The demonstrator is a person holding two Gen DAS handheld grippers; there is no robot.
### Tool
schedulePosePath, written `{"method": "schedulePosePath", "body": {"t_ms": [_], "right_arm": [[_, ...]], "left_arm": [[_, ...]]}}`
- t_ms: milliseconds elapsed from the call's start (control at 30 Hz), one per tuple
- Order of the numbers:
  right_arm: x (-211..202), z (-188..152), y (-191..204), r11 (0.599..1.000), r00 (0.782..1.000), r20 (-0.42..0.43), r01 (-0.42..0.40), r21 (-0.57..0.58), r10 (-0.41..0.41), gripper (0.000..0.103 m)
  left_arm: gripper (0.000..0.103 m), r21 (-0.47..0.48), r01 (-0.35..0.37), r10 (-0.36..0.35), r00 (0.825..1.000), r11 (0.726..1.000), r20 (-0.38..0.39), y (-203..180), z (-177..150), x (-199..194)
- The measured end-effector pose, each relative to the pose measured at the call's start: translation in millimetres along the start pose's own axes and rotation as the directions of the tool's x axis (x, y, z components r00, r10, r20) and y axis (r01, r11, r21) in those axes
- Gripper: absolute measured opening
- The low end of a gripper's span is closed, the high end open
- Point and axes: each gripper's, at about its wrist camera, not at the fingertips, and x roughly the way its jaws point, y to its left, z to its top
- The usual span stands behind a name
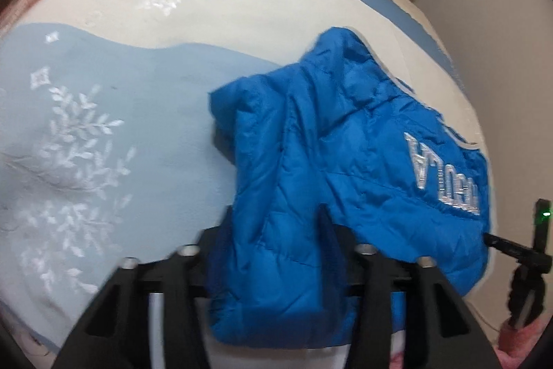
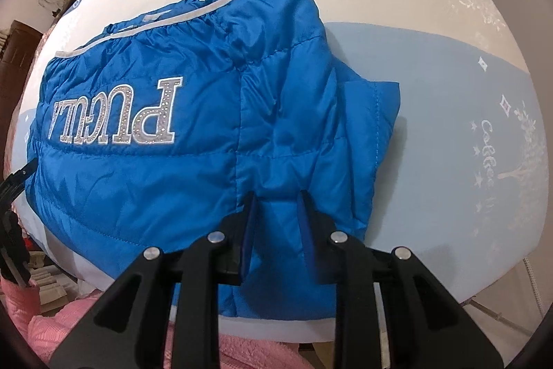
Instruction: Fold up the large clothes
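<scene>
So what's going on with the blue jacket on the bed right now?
A person is folding a blue puffer jacket on a bed with a white and pale blue cover, a handheld gripper in each hand. The right gripper is clamped on a bunch of fabric at the jacket's near edge. The left gripper has jacket fabric between its fingers; whether it pinches it I can't tell. The jacket lies partly folded, silver lettering up.

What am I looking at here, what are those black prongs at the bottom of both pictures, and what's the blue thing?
The prongs are two-finger grippers that a person holds, one per hand, each with a camera looking along its fingers. One picture comes from the left gripper, the other from the right gripper. On a bed cover in pale blue and white lies a blue padded jacket with silver lettering, partly folded. Each gripper has jacket fabric between its fingers; the right gripper clearly pinches it.
</scene>
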Motion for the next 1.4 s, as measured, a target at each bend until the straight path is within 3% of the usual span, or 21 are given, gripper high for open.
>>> {"method": "schedulePosePath", "body": {"t_ms": [67,167,333,467,767,1200,1400], "right_arm": [[2,-2,0,1.0,1.0,-0.001,0.003,-0.001,-0.003,0.021],[6,-2,1,1.0,1.0,-0.009,0.015,0.003,-0.015,0.02],[2,1,2,0.999,1.0,-0.018,0.025,0.025,-0.025,0.02],[-23,7,6,0.999,0.999,0.025,0.031,0.034,-0.032,0.023],[-86,3,0,0.999,0.995,0.096,0.029,0.012,-0.03,0.023],[-105,-7,-18,1.0,0.995,0.101,0.025,0.002,-0.025,0.024],[-104,-8,-29,1.0,0.994,0.104,0.02,-0.004,-0.019,0.025]], "left_arm": [[0.026,0.013,0.009,-0.009,1.0,1.0,0.009,-5,0,-4],[0.019,0.011,0.019,-0.02,1.0,1.0,0.019,-10,-1,-10],[0.016,0.016,0.019,-0.02,0.998,1.0,0.054,-23,0,-31],[0.015,0.056,0.035,-0.04,0.995,0.998,0.093,-44,0,-59],[0.015,0.23,0.046,-0.079,0.987,0.972,0.139,-135,6,-100],[0.014,0.406,0.085,-0.121,0.991,0.91,0.063,-272,-11,-64],[0.013,0.445,0.106,-0.113,0.994,0.889,-0.009,-304,-19,-24]]}}
